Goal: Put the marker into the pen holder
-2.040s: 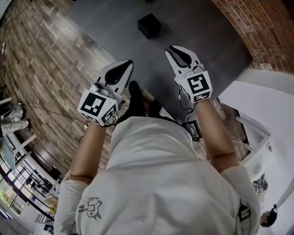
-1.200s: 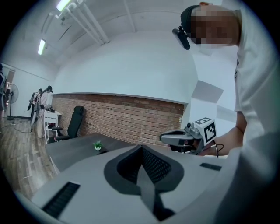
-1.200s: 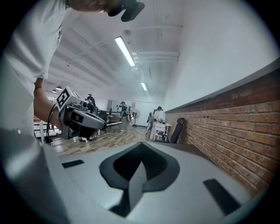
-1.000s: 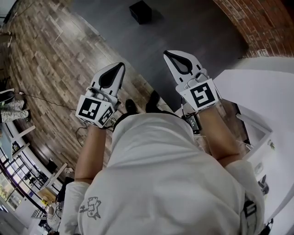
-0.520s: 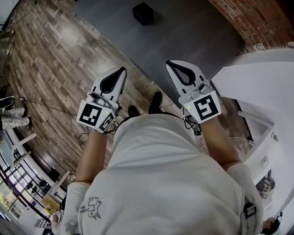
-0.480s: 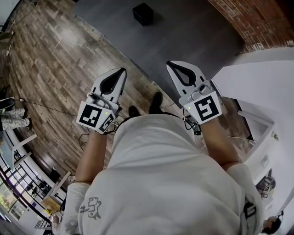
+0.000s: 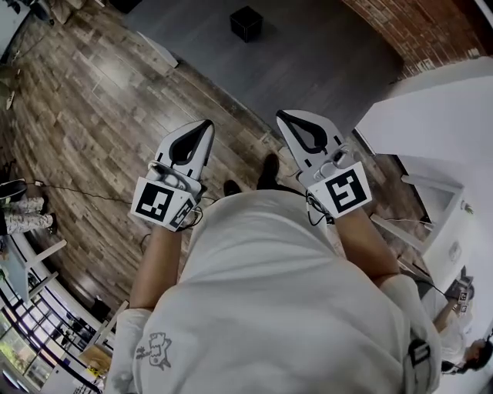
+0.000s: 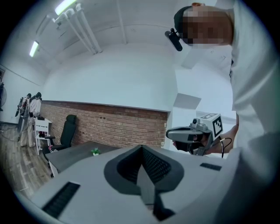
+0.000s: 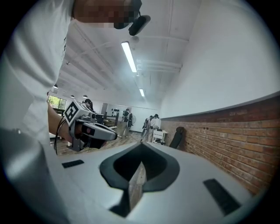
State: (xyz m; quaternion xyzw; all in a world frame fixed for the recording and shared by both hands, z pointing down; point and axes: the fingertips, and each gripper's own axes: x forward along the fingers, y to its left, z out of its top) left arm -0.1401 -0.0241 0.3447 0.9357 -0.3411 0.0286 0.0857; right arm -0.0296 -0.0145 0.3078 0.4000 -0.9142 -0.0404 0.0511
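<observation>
No marker and no pen holder shows in any view. In the head view I hold both grippers out in front of my body, above the floor. My left gripper is shut, its jaws meeting in a point with nothing between them. My right gripper is shut and empty as well. In the left gripper view the closed jaws point toward a brick wall, with the right gripper off to the side. The right gripper view shows its own closed jaws and the left gripper beside them.
A white table stands at my right, by a brick wall. A small black box sits on the dark carpet ahead. Wood flooring spreads to the left. A dark desk with a black chair and distant people appear.
The person has stepped along the floor, and the white table at the right fills more of the head view. Both grippers stay shut and side by side.
</observation>
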